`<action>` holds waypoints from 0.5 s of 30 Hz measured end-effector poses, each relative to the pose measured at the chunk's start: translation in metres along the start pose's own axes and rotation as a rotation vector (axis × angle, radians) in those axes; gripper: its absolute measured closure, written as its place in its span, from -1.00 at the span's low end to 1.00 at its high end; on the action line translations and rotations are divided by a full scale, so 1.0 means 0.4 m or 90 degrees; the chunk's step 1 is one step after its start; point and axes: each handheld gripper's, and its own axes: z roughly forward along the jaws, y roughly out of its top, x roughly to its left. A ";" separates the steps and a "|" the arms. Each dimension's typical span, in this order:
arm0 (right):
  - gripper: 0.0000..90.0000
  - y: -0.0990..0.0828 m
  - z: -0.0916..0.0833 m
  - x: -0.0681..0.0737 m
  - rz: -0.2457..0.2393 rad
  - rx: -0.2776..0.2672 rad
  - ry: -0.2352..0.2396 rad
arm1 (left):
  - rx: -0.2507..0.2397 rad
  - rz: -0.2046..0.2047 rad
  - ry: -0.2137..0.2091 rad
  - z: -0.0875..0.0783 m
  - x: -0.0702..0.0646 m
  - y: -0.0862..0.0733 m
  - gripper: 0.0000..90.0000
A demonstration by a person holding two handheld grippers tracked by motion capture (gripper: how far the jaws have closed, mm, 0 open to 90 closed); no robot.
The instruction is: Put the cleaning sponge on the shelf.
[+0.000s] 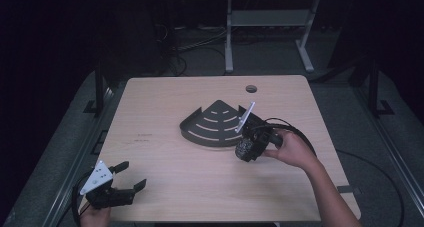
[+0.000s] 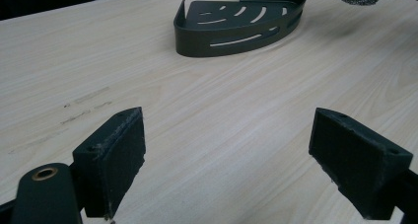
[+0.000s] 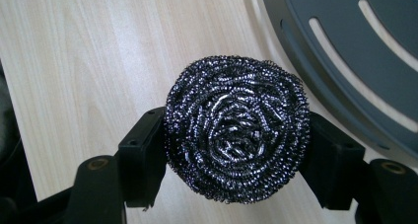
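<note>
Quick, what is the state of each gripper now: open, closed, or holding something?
Left gripper: open, nothing between its jaws.
Right gripper: closed on the steel wool scrubber, beside the dark corner shelf.

Dim room, light falling on the pale wood table at frame centre. Upper middle, a white-legged desk frame stands on grey floor; cables tangle at upper left.

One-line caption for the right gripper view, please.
Right claw shut on a steel scourer above the table, beside the slotted tray.
</note>
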 end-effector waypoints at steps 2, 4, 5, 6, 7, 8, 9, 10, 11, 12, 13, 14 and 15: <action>-0.28 0.005 0.000 -0.006 0.005 -0.004 0.008 | 0.000 0.001 0.001 -0.001 0.000 0.000 -0.70; -0.28 0.011 0.002 -0.010 0.004 0.005 0.004 | -0.001 0.000 0.000 0.000 0.001 0.000 -0.70; -0.28 0.014 0.003 -0.013 0.002 0.006 0.005 | 0.000 0.001 0.001 0.000 0.001 0.000 -0.70; -0.27 0.018 0.003 -0.014 0.002 0.006 0.006 | 0.000 0.001 0.001 0.000 0.000 0.000 -0.70; -0.27 0.021 0.002 -0.016 0.002 0.005 0.006 | 0.000 0.002 0.001 0.000 0.000 0.000 -0.70; -0.27 0.024 0.002 -0.018 0.003 0.006 0.005 | -0.001 0.001 0.001 0.000 0.000 0.000 -0.70; -0.28 0.028 0.002 -0.020 0.002 0.008 0.005 | -0.001 0.001 0.001 -0.001 0.000 0.000 -0.70; -0.28 0.031 0.001 -0.021 0.000 0.007 0.003 | 0.000 0.002 0.000 -0.001 0.001 0.000 -0.70; -0.28 0.033 0.001 -0.023 0.002 0.002 0.008 | 0.000 0.002 0.000 -0.001 0.001 0.000 -0.70; -0.28 0.035 0.001 -0.026 0.004 0.001 0.011 | 0.000 0.003 0.000 -0.001 0.001 0.000 -0.70; -0.28 0.038 0.001 -0.028 0.004 0.004 0.008 | 0.000 0.002 0.000 -0.001 0.001 0.000 -0.70; -0.27 0.041 0.001 -0.030 0.003 0.006 0.007 | -0.001 0.002 0.000 -0.001 0.001 0.000 -0.70; -0.28 0.044 0.002 -0.031 0.003 0.007 0.008 | -0.001 0.001 0.000 0.000 0.000 0.000 -0.70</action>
